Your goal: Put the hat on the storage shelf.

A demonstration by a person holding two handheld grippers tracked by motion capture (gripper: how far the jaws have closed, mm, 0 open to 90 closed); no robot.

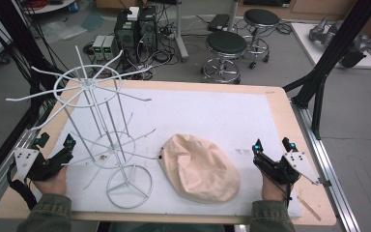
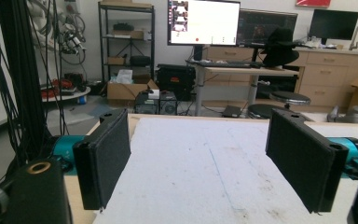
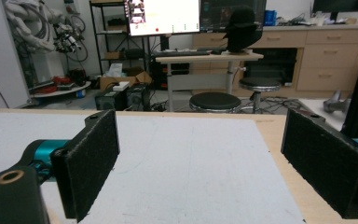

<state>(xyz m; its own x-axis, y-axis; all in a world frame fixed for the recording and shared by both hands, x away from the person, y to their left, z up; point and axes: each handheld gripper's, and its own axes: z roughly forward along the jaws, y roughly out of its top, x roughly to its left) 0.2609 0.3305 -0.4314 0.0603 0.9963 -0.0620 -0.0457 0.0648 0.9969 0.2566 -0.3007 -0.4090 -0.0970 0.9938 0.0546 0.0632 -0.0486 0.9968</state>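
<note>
Wooden table [image 1: 280, 104], white mat [image 1: 212, 111], wire rack [image 1: 101, 125], beige cap [image 1: 200, 169]

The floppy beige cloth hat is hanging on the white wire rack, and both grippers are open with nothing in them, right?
Not quite. The floppy beige cloth hat is not hanging on the white wire rack; the high view shows it lying flat on the white table mat, just right of the rack's round base. The rest holds: the left gripper and right gripper are both open and hold nothing.

Left gripper [image 1: 56, 144], right gripper [image 1: 273, 145]: fingers wide apart.
</note>
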